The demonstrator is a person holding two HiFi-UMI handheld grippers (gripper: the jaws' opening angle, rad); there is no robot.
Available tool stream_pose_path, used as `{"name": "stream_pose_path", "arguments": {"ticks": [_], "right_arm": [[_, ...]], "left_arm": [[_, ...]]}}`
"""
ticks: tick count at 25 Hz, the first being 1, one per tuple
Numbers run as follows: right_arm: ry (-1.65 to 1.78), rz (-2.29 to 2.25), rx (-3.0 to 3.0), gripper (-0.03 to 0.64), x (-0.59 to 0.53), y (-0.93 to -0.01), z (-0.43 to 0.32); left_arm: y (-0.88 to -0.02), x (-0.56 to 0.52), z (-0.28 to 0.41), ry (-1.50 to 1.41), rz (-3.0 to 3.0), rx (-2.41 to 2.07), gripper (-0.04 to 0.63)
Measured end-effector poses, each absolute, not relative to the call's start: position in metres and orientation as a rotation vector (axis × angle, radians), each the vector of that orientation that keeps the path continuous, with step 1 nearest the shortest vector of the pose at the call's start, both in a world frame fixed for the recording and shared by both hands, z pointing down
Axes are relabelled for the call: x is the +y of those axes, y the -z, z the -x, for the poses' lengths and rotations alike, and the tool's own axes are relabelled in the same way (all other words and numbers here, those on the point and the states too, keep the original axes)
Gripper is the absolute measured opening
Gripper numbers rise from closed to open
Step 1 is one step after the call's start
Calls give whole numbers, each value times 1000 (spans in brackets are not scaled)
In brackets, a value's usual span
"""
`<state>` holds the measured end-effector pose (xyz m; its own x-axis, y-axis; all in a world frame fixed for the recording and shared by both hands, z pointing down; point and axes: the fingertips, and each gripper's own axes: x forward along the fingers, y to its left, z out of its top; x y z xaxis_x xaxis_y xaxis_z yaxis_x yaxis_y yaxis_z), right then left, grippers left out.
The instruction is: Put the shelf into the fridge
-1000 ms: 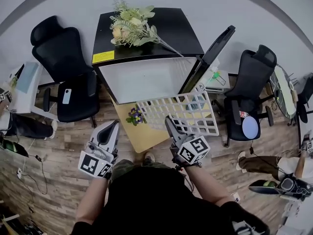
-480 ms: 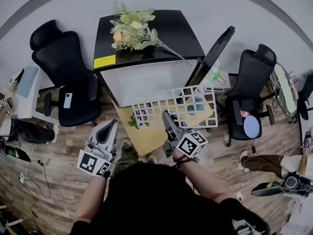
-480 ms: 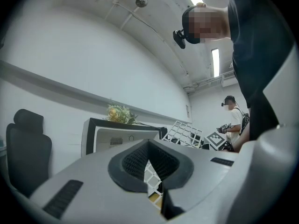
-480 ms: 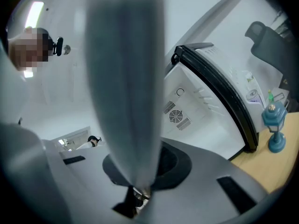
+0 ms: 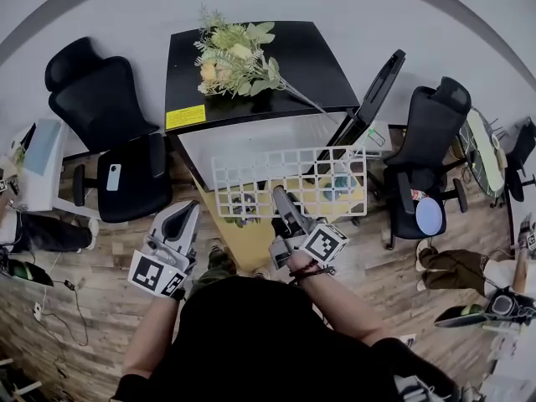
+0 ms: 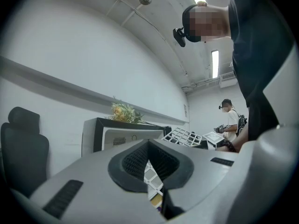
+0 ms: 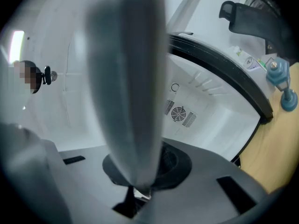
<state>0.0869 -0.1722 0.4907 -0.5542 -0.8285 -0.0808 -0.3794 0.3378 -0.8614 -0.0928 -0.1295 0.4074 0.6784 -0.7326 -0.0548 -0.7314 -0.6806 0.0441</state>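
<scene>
Clamped by near edge in right tongs (image 5: 279,198): white grid shelf (image 5: 251,178), level, just before open fridge (image 5: 251,136), not yet inside. Left tongs (image 5: 186,216) together, empty, off to side. Left to do: sliding shelf in, letting go.

White plastic grid shelf (image 5: 289,182) with square openings: held in the air, roughly level, long side running left to right, just in front of the open mouth of the low black-topped fridge (image 5: 251,65). Clamped at the middle of its near edge by the right claw (image 5: 280,201), rim pinched between both jaws. Far edge overlapping the opening from above; inside or not, hard to tell. Fridge upright, interior white and bare, round vent on the back wall, black-edged door (image 5: 374,90) swung wide open on the right.
</scene>
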Motion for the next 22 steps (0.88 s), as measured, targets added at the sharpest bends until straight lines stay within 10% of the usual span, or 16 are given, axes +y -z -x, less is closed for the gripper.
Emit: {"name": "stream_pose_path", "arguments": {"ticks": [22], "right_arm": [[1470,925,1802,41,-214,-521,-55]], "left_arm": [[-416,-148,121,93,-2829,-1273,17]]}}
